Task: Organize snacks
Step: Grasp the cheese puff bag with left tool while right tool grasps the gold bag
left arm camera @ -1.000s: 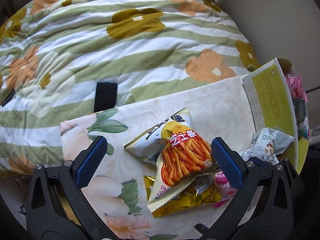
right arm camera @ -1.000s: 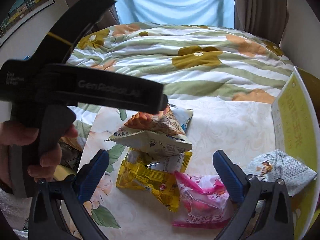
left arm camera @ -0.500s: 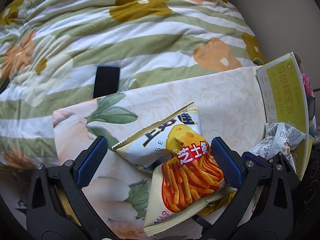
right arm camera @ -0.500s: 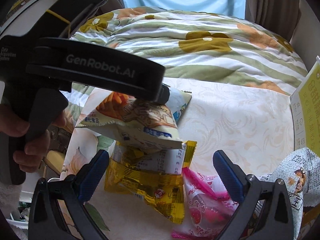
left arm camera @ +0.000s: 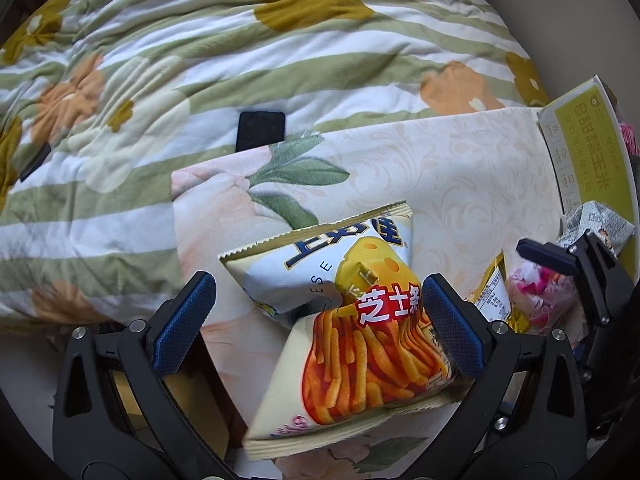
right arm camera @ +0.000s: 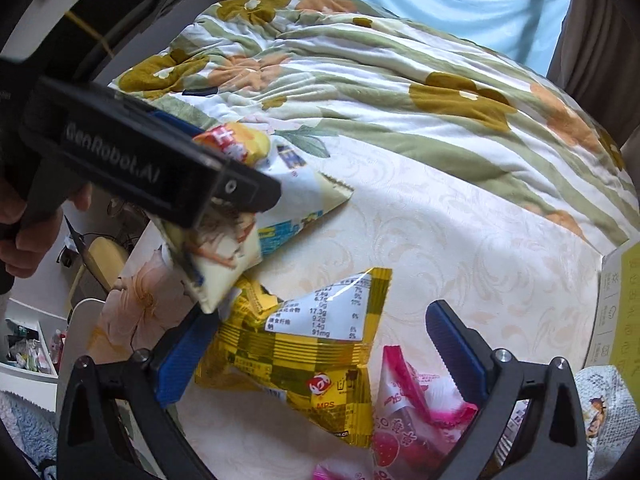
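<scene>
The left gripper [left arm camera: 318,322] is spread, a cheese-stick bag [left arm camera: 360,356] between its fingers on the floral tablecloth [left arm camera: 460,168]. The right gripper [right arm camera: 320,356] gapes over a yellow packet [right arm camera: 304,356]. Beyond lies a striped flowered quilt [left arm camera: 240,40].

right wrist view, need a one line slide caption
Open right hand-held gripper hovers over a yellow snack pack on the table while the left hand-held gripper handles a cheese-stick bag.
</scene>
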The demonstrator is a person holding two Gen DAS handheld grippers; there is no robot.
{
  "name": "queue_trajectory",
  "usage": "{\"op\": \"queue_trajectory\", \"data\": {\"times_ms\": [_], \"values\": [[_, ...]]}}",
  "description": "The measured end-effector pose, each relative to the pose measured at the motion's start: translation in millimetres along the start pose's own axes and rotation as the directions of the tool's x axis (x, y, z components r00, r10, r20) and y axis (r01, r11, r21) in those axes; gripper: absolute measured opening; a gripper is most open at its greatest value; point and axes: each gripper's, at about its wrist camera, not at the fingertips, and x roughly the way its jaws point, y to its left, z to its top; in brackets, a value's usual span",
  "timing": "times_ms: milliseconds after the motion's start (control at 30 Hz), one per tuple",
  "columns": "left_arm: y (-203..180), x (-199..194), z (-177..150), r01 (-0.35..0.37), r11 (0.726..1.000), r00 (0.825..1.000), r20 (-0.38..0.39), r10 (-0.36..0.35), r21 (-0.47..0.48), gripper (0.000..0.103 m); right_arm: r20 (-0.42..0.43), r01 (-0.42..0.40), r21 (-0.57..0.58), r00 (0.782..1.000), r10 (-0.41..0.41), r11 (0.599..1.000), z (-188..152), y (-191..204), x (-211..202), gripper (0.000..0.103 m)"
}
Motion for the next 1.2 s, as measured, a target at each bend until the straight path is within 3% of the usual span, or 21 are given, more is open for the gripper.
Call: {"op": "queue_trajectory", "data": {"times_ms": [100,200,300,467,600,800,1067,1200], "values": [[2,8,-12,-0.052,0.998,0.998,-0.027,0.053,0.019,0.1,0.024,0.018,0.032,1.0,-0.019,0.999,-5,1,-13,0.103],[9,11,-22,-0.01,1.0,0.999,-0.035,0.009,-0.021,0.092,0.04,0.037,0.089,0.998,-0.041,0.995,-16,6,-26,0.103],[10,11,-28,-0.019,0.999,0.999,-0.028,0.018,-0.029,0.084,0.063,0.048,0.141,0.996,-0.057,0.989,-26,16,-38,0.103],[8,8,-32,-0.019,1.0,1.0,-0.01,0.019,-0.014,0.081,0.08,-0.002,0.193,0.997,-0.014,0.981,-33,33,-41,0.093],[10,7,-31,-0.012,1.0,1.0,-0.005,0.012,-0.015,0.081,0.059,-0.034,0.235,0.998,0.021,0.971,-32,39,-24,0.091],[17,6,-30,-0.016,0.999,1.0,0.004,0.016,-0.032,0.08,0.066,-0.077,0.432,0.996,0.053,0.899,-37,6,-22,0.091],[15,8,-33,-0.024,1.0,1.0,0.002,0.024,-0.019,0.08,0.064,-0.14,0.576,0.99,0.126,0.806,-47,7,-25,0.09],[8,9,-38,-0.042,0.999,0.999,-0.005,0.042,0.007,0.078,0.087,-0.148,0.612,0.989,0.12,0.777,-46,-2,-25,0.089]]}}
